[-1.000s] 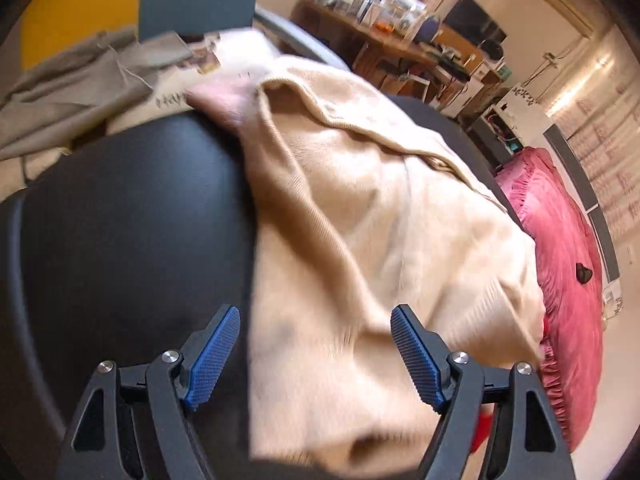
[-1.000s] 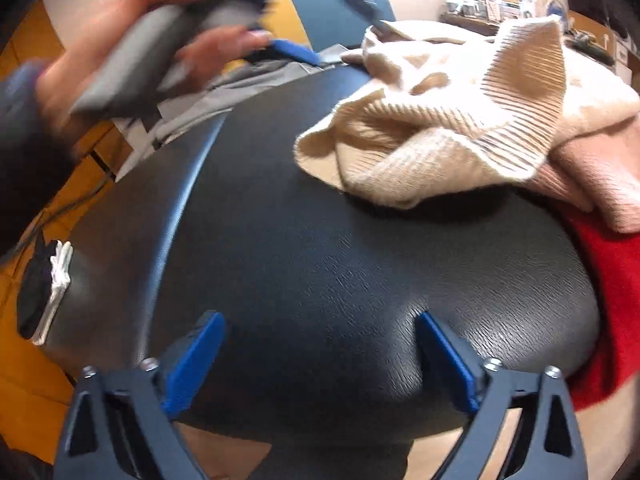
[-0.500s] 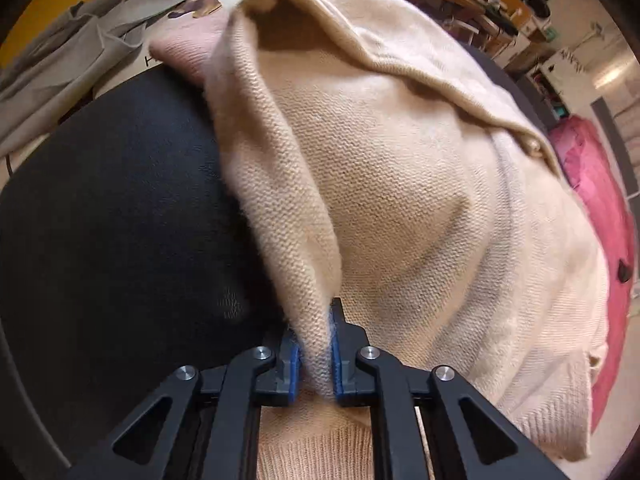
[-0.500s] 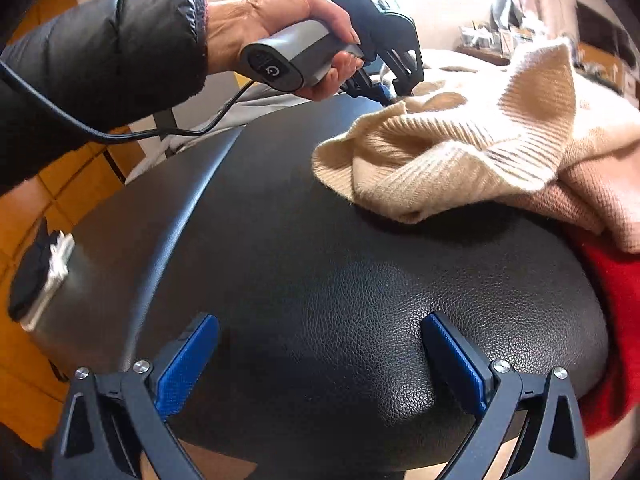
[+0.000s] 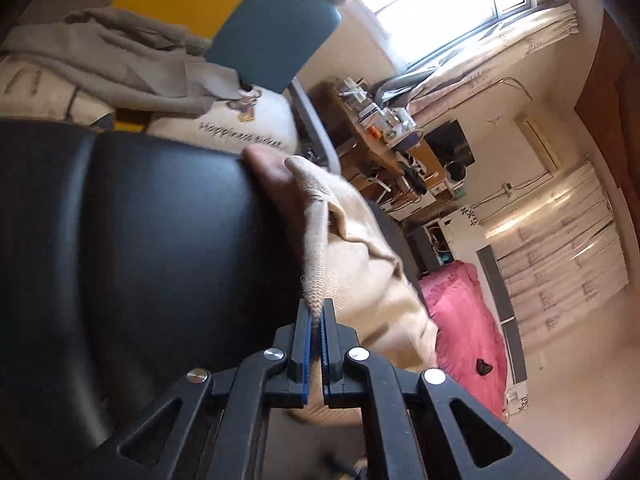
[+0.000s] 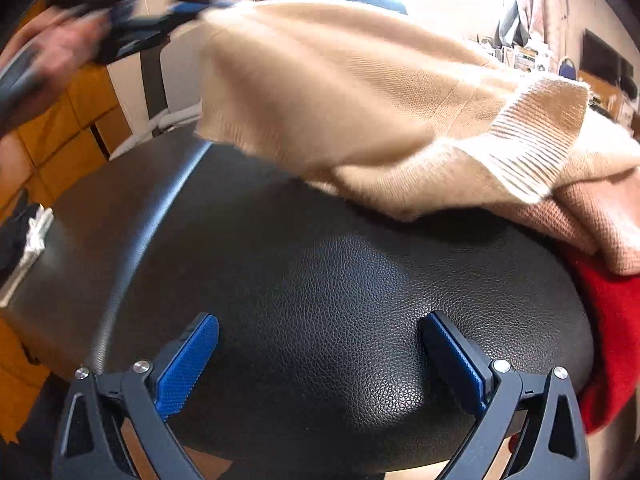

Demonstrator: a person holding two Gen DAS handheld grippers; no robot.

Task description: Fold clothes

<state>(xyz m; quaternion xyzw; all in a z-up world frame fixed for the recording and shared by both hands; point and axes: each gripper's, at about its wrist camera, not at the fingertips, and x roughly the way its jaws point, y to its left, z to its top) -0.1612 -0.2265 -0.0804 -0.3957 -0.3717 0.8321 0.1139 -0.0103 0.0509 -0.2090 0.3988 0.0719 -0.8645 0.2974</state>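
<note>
Now | my left tool (image 5: 316, 322) clamped on sweater (image 6: 360, 92) edge, lifted off surface (image 6: 340, 280) | my right tool (image 6: 320, 360) spread wide, empty

- Sweater (image 6: 360, 92): cream-beige knit, ribbed cuff.
- Surface (image 6: 320, 288) under it: black, pebbled leather grain.
- Garment (image 6: 592, 216) on right: dusty pink knit.
- Cloth (image 6: 612, 320) at far right: red.
- Gripper pads (image 6: 188, 364): blue, on black frames.
- Bedding (image 5: 464, 320): pink.
- Pillow (image 5: 248, 128): cream, dark lettering.
</note>
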